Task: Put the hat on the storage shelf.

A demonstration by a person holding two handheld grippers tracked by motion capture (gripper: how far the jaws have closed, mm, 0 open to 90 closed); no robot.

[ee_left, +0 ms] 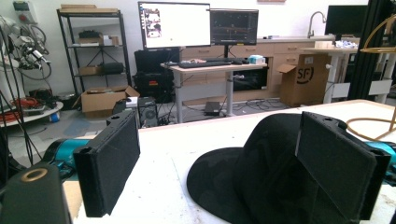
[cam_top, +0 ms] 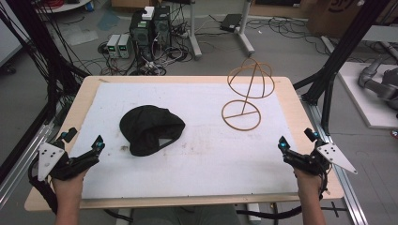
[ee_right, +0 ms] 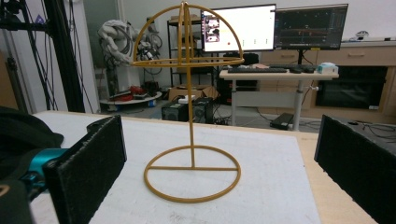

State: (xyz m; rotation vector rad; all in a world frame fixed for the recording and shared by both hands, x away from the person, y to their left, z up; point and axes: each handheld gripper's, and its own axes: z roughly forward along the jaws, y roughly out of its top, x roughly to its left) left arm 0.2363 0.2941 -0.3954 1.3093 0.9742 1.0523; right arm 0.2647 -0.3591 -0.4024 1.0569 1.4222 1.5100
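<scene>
Black cap [cam_top: 151, 129] lies left of centre on the white mat [cam_top: 206, 159], well apart from the gold wire hat stand [cam_top: 246, 93] at the far right. Left gripper [cam_top: 96, 145] and right gripper [cam_top: 283, 145] hover near the front corners, both gaping wide, empty. A one-sided pinch could let the soft crown sag; a snagged brim could tip the light stand. The cap's underside is hidden.

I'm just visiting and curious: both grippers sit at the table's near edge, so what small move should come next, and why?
Probably the left gripper moves forward to the cap. Its jaws stand open with nothing between them, the cap lies flat just ahead, and the stand is bare.
</scene>
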